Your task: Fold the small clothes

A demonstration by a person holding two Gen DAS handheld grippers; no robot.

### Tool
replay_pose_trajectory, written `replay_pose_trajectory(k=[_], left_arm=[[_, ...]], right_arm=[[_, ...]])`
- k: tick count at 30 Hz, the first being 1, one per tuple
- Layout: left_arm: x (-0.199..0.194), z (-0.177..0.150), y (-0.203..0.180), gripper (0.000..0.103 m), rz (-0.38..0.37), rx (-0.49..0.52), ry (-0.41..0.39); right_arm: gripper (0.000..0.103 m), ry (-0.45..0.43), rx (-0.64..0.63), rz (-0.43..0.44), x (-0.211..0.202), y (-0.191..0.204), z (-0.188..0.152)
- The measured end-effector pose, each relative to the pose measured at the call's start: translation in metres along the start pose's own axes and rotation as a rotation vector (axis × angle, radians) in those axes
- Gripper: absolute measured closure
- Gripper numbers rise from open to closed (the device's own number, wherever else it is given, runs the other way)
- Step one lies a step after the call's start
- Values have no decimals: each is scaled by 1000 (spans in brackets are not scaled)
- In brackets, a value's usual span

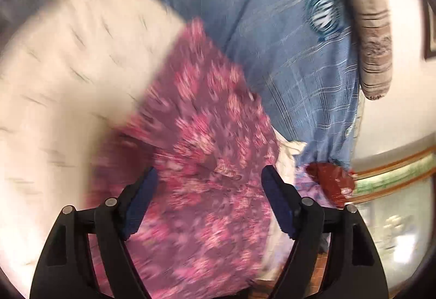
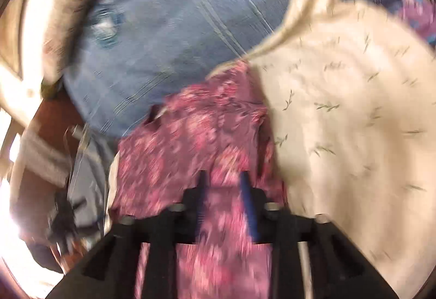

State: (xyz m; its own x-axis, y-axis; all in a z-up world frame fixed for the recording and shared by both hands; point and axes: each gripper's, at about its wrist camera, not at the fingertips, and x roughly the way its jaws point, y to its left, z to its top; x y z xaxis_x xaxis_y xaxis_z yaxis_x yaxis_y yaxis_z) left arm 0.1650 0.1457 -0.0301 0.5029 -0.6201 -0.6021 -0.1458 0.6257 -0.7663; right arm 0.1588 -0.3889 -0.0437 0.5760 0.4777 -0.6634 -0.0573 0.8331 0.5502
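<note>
The left hand-held gripper [image 1: 208, 176] is hovering with its blue-padded fingers spread wide, the pink floral-print cotton garment [image 1: 201, 162] lying between and beneath them; whether the pads are touching the cloth is lost in blur. The right hand-held gripper [image 2: 223, 176] is standing with its fingers drawn close, a strip of the same pink floral-print cotton garment [image 2: 196, 141] running between them, though blur makes it impossible to tell if it is pinching the cloth. Beside the garment, a cream cloth with small leaf sprigs [image 2: 340, 113] is spreading toward one side. Farther off, the blue bedsheet with pale line checks [image 1: 272, 26] is covering the bed, a striped brown-and-cream pillow [image 1: 373, 26] lying at its far edge.
</note>
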Motion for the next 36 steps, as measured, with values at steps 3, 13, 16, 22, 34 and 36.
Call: replay_pose_trajectory(k=[3, 13, 16, 22, 34, 36], left_arm=[[-36, -21, 9, 19, 92, 66, 11], [-32, -120, 72, 19, 162, 69, 256], [-27, -129, 81, 19, 175, 43, 277], [-25, -136, 85, 19, 174, 39, 292], [-7, -162, 104, 19, 223, 53, 399], [-8, -157, 105, 20, 179, 15, 382]], right_arm=[[48, 14, -109, -37, -45, 10, -36], [48, 226, -127, -86, -94, -24, -169], [48, 278, -131, -111, -85, -26, -187], [48, 335, -166, -32, -70, -20, -202], [72, 349, -224, -49, -63, -29, -208], [76, 345, -239, -57, -60, -28, -207]])
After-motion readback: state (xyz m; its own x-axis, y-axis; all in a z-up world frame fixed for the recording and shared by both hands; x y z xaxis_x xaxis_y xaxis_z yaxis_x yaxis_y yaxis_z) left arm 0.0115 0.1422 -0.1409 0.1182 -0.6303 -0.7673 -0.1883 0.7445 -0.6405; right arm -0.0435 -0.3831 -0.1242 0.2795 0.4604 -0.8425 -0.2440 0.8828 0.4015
